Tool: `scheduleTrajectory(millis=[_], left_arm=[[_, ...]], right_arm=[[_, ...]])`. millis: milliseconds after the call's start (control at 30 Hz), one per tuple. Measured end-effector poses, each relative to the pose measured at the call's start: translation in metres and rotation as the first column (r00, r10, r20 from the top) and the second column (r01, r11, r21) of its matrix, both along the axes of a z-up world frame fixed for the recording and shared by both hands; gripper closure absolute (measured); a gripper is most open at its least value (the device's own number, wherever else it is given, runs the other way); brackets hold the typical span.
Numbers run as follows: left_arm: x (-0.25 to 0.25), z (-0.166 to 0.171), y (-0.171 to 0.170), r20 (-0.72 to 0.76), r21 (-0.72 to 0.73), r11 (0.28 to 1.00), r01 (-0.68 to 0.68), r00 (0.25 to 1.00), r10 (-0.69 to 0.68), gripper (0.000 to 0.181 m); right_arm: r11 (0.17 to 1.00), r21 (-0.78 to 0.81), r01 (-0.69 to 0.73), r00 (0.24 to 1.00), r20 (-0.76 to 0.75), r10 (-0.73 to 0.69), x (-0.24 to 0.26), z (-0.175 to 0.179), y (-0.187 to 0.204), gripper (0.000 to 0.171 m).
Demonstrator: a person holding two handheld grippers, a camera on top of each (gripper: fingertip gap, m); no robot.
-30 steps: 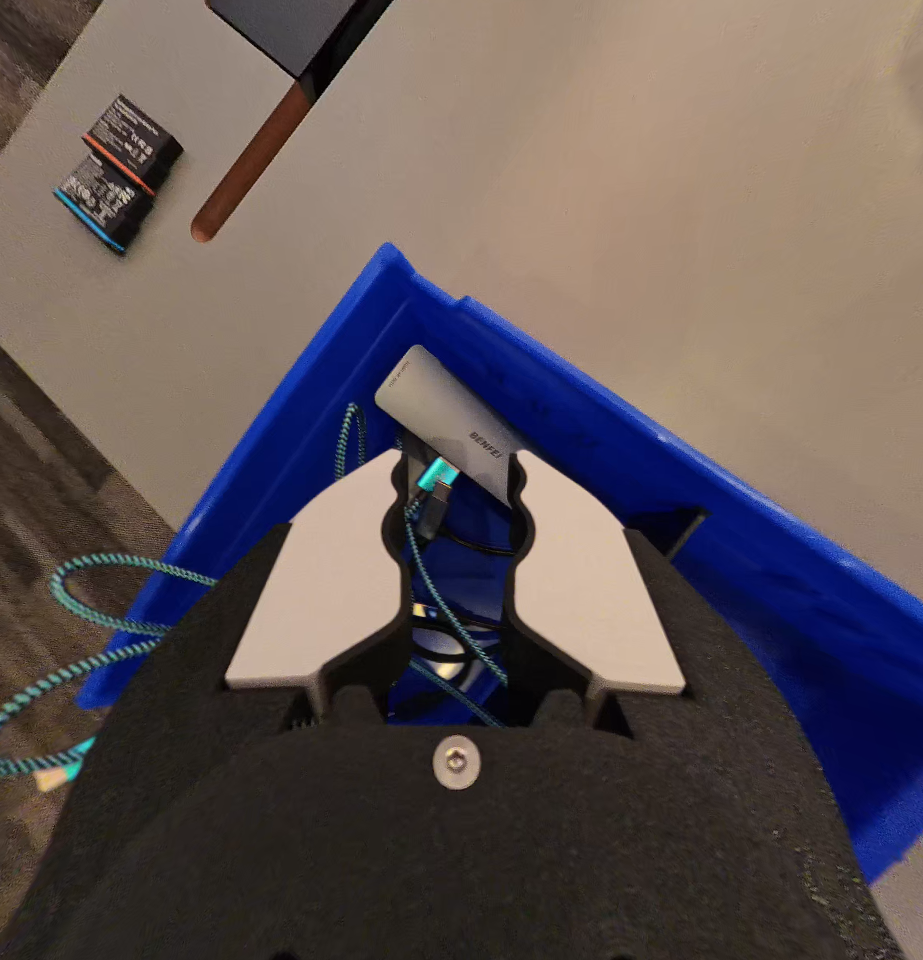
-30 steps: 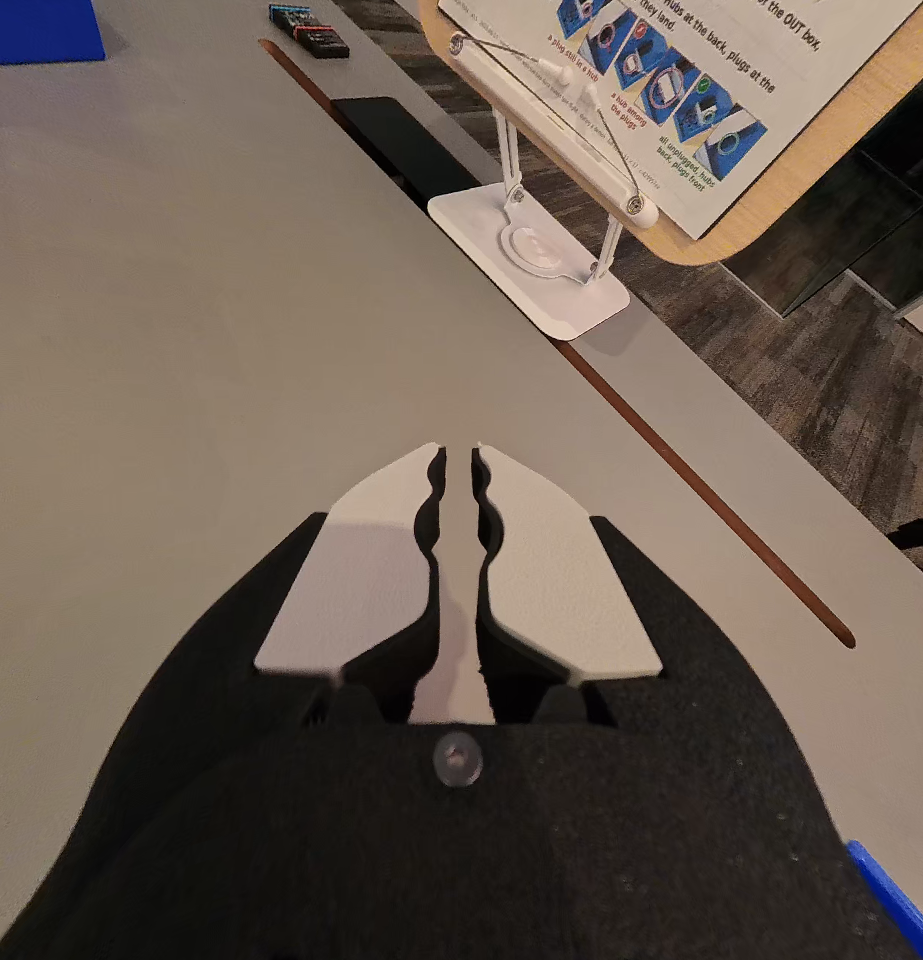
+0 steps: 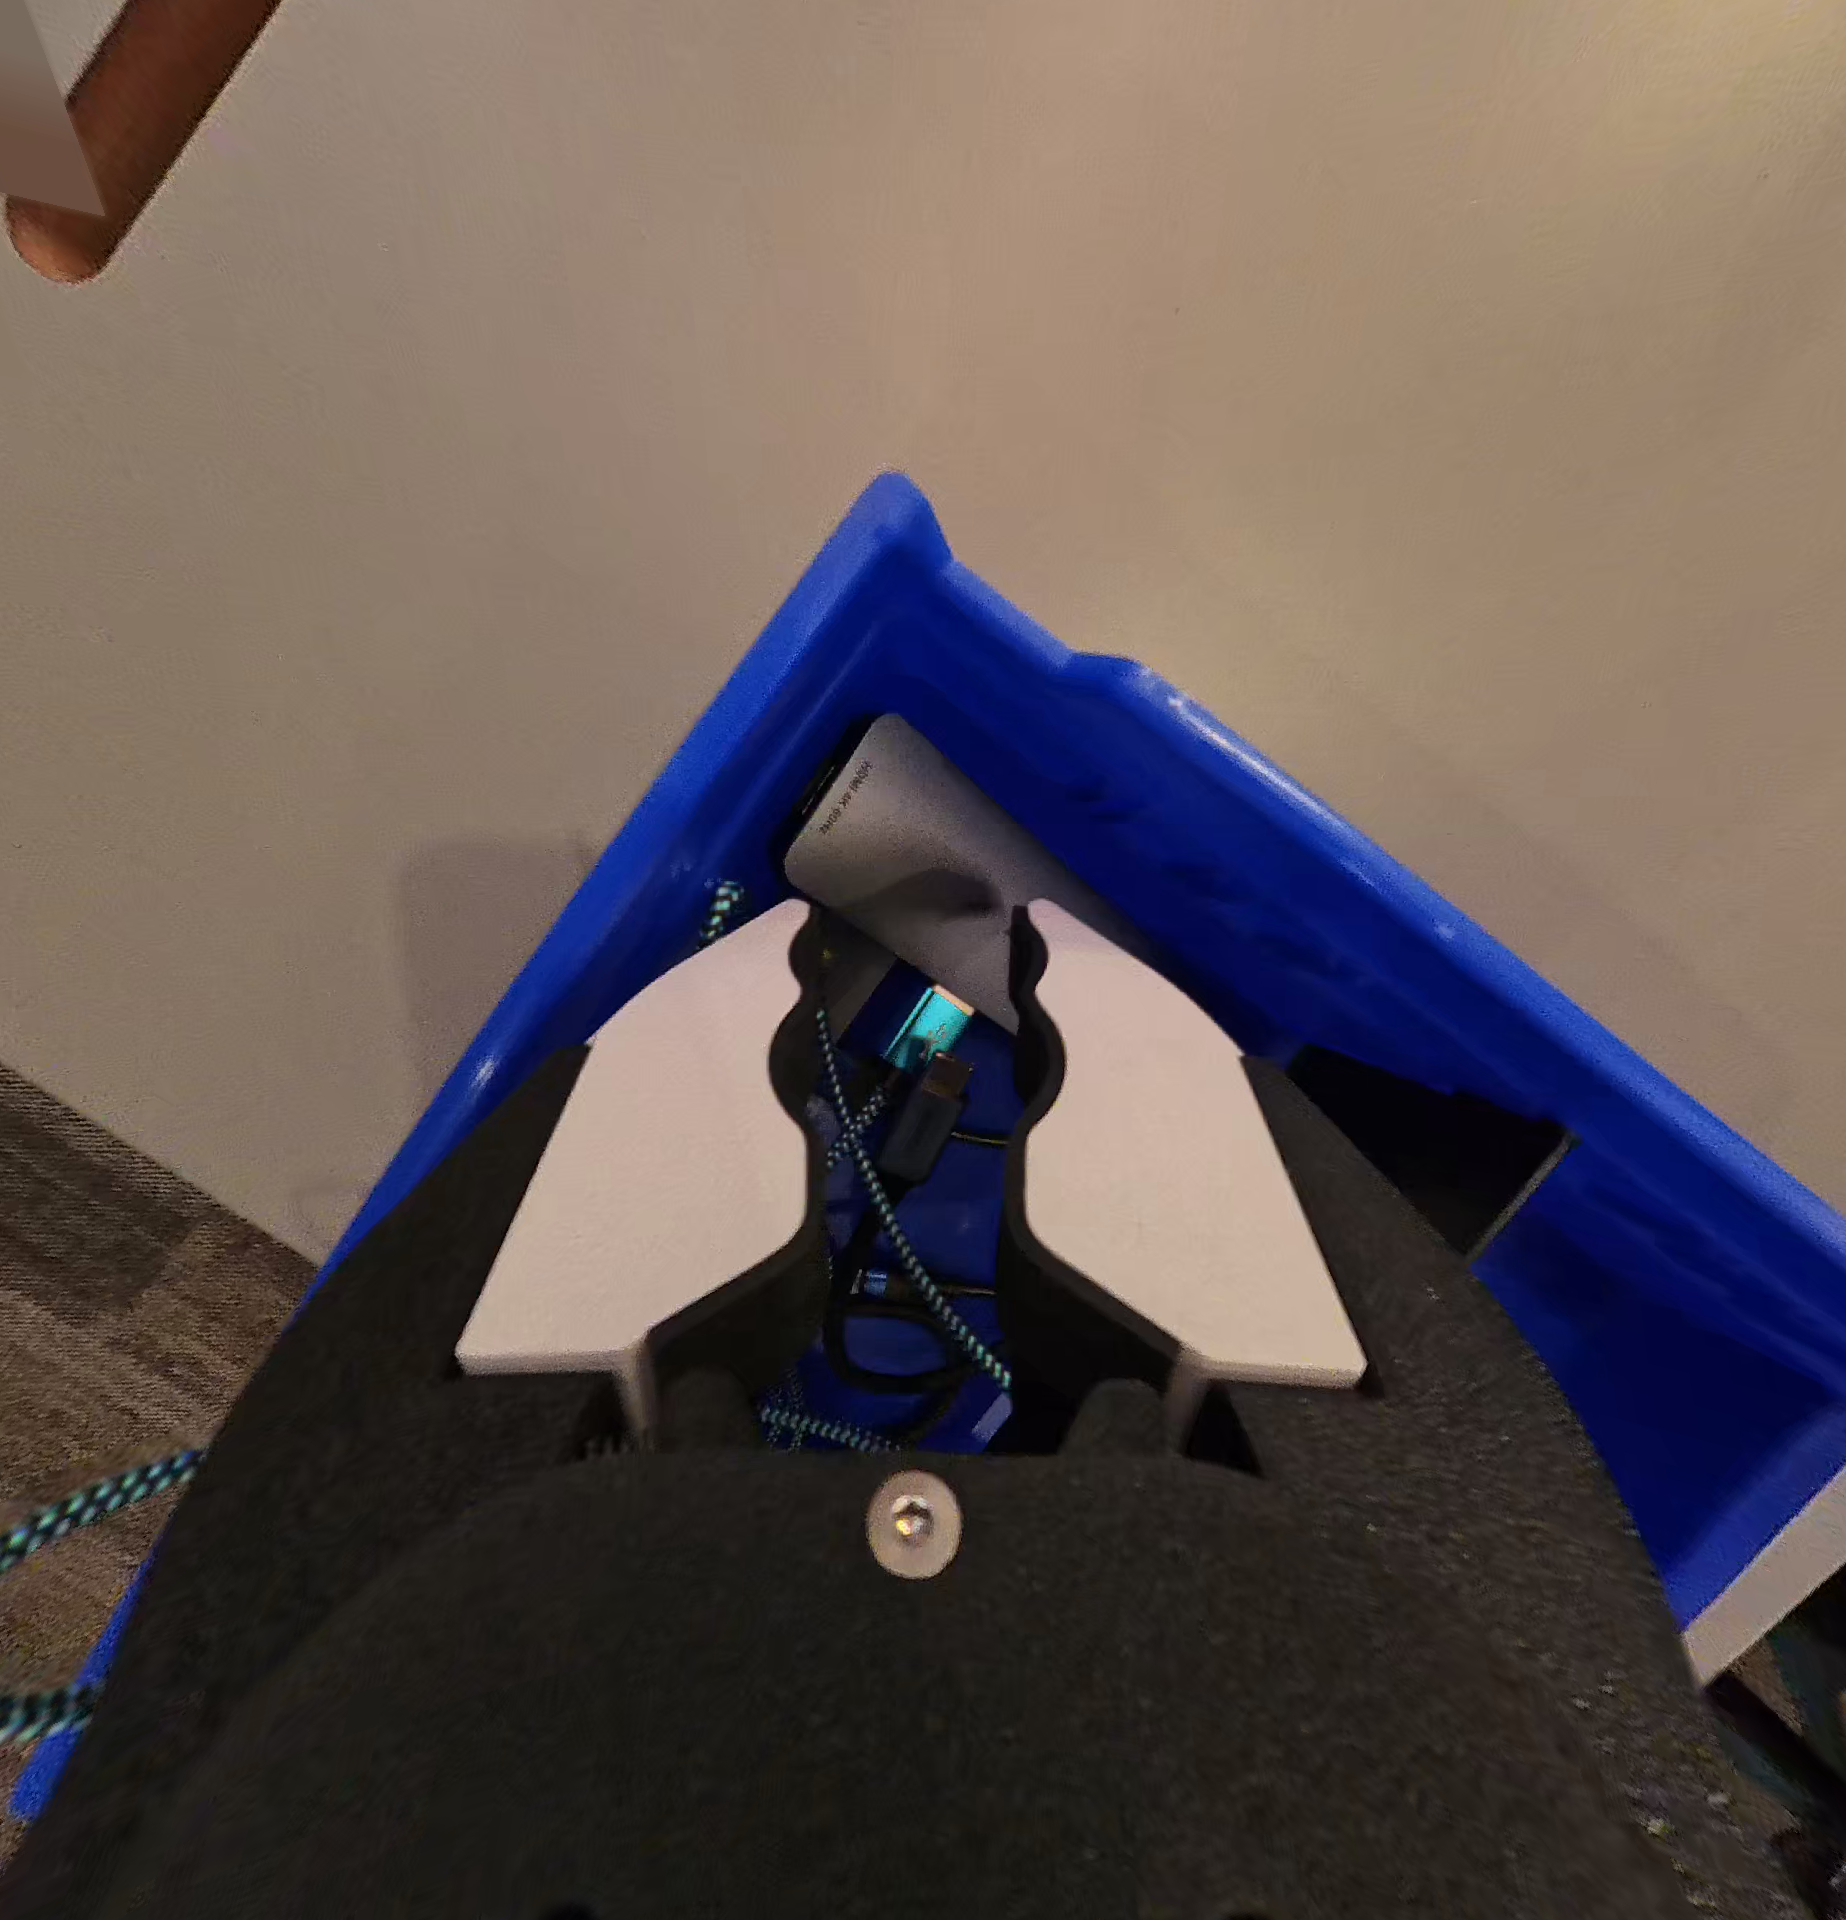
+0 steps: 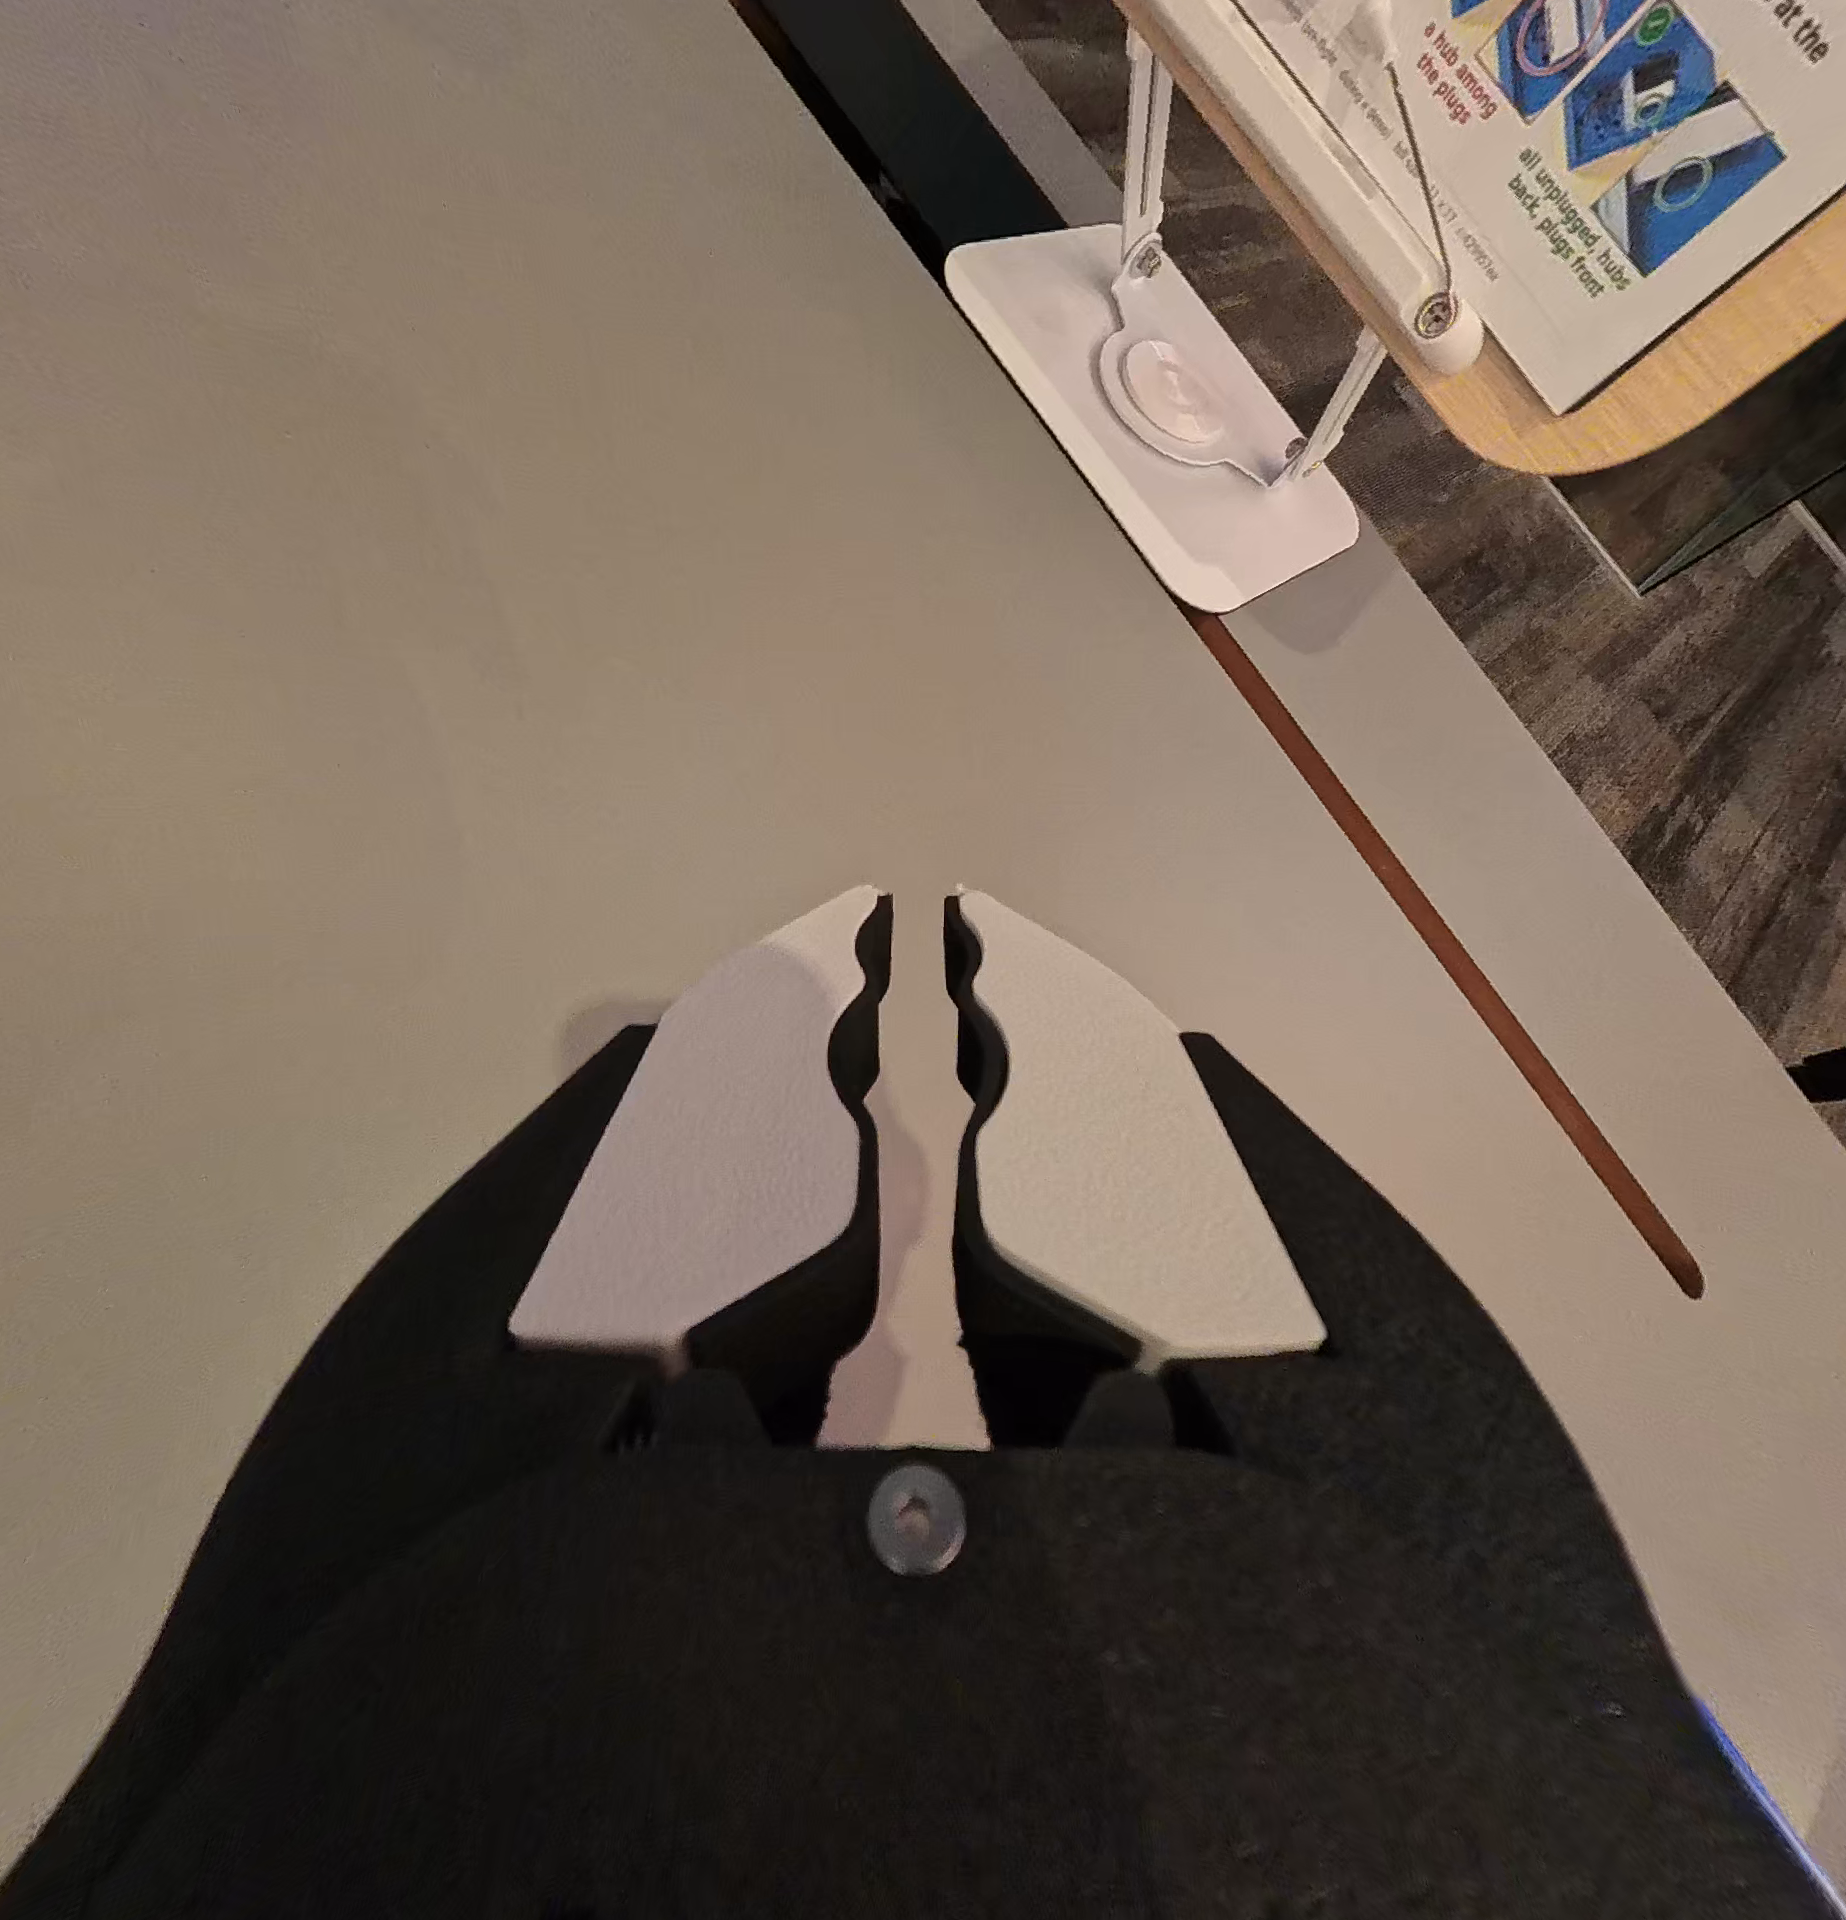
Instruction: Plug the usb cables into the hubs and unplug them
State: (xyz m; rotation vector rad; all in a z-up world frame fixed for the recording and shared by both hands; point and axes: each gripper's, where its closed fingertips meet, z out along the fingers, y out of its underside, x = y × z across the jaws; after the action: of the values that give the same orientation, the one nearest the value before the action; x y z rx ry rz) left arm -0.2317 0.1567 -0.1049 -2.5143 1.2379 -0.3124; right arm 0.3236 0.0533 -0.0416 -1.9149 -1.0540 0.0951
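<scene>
the grey-beige tabletop (image 4: 399,540) carries little. a blue plastic bin (image 3: 1314,831) sits on it at one corner, where the table edge meets grey carpet (image 3: 77,1299). a long brown slot (image 4: 1459,966) runs along the far side of the table. the white flat base (image 4: 1158,416) of a document stand rests on the table at the slot's end, close to the edge.

Grey hub (image 3: 903,862) tilted in blue bin (image 3: 1262,810) corner — teal-plug cable (image 3: 924,1029) inserted.
</scene>
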Motion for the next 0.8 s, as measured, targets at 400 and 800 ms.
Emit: scheduleTrajectory(millis=[400, 800], left_arm=[[0.002, -0.012, -0.002, 0.061, -0.087, 0.995, -0.055, 0.996, 0.061, 0.148], [0.009, -0.010, -0.001, 0.194, -0.089, 0.996, -0.005, 0.981, 0.022, 0.151]], right_arm=[[0.999, -0.005, -0.052, 0.997, 0.062, 0.052, -0.013, -0.002, -0.003, 0.162], [0.998, -0.012, -0.060, 0.994, 0.093, 0.061, -0.012, -0.009, -0.007, 0.163]])
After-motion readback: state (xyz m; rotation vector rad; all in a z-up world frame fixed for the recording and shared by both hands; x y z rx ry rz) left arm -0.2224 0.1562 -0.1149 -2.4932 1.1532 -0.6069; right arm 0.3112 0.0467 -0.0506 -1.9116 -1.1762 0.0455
